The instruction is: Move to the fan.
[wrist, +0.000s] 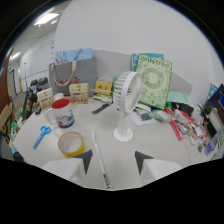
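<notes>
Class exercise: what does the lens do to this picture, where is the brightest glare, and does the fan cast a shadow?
Gripper view: fisheye lens bends the table edge and rounds the picture inside a black surround; brightest glare from a ceiling light; the white fan casts only a faint, soft shadow at its base; the open gripper fingertips look dark.

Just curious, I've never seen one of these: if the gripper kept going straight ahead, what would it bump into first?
Most likely the white fan, standing just beyond the open gripper, slightly right of its midline. Depth is hard to judge.
</notes>
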Demonstrator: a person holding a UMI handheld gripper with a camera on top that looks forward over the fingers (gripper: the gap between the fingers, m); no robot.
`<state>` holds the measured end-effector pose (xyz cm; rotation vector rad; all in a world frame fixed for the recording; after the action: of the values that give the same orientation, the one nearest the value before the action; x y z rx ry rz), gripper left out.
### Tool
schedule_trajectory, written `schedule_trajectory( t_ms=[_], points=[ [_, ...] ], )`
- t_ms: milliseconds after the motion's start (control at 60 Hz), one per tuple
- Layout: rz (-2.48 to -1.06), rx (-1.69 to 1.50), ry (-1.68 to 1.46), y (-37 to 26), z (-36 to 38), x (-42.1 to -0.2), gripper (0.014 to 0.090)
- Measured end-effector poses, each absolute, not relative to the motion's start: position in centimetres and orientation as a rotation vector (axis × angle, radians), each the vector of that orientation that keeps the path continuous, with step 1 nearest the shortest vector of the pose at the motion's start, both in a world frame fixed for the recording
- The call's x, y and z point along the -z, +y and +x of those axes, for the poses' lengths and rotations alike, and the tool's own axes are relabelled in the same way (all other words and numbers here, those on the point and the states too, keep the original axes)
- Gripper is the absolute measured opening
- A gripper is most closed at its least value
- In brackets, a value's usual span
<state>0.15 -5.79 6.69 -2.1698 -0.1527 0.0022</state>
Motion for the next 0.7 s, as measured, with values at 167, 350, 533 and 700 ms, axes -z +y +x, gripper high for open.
schedule_trajectory(
  t_ms=[167, 350, 533, 700],
  points=[
    [-2.170, -0.039, -0.163, -2.2, 0.4, -6.4, 0.0843],
    [-2.164, -0.061, -0.166, 0.1, 0.6, -6.5, 0.0842],
    [-2.169, -0.069, -0.170, 1.0, 0.9, -6.1, 0.0842],
    [-2.177, -0.075, -0.166, 1.3, 0.9, -5.8, 0.0842]
  ],
)
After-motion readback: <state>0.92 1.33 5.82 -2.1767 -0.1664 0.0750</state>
